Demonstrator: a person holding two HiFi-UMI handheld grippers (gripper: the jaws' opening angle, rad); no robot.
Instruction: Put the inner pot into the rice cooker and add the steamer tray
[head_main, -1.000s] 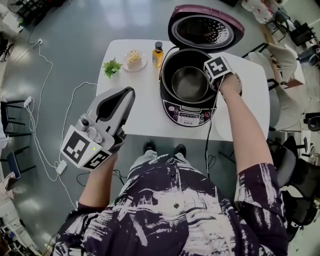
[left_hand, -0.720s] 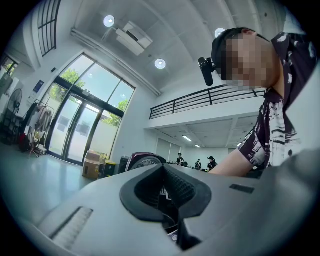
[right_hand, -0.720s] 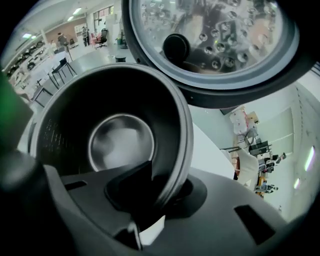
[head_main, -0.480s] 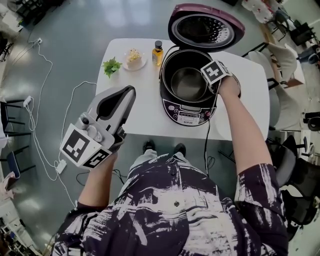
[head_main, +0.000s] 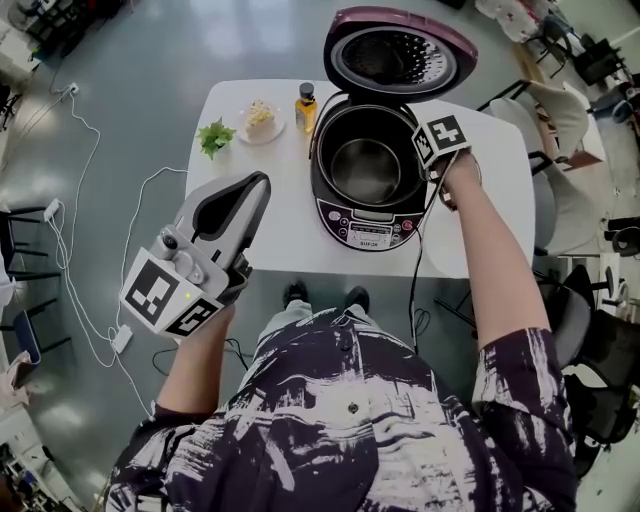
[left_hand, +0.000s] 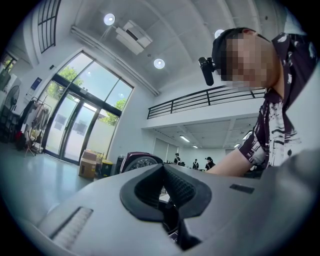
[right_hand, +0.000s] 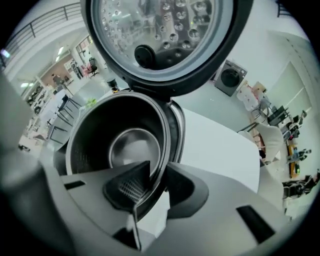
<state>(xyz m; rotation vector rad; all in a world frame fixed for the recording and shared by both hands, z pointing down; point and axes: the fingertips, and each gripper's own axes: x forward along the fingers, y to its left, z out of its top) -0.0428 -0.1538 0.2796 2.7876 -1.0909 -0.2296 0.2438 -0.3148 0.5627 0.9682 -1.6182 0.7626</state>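
Note:
The dark rice cooker stands on the white table with its maroon lid raised. The metal inner pot sits inside it. My right gripper points steeply down at the pot's right rim. In the right gripper view the inner pot's rim runs between the jaws of the right gripper: one pad is inside the pot, the other outside, with a thin gap showing. My left gripper hovers level off the table's front left, shut and empty. I cannot pick out a steamer tray.
At the table's back left are a small oil bottle, a plate of food and a green sprig. The cooker's cord hangs over the front edge. Chairs stand to the right, and cables lie on the floor at left.
My right wrist has rolled a little at the pot's rim. The whole head view has shifted slightly. The left gripper has stayed where it was.

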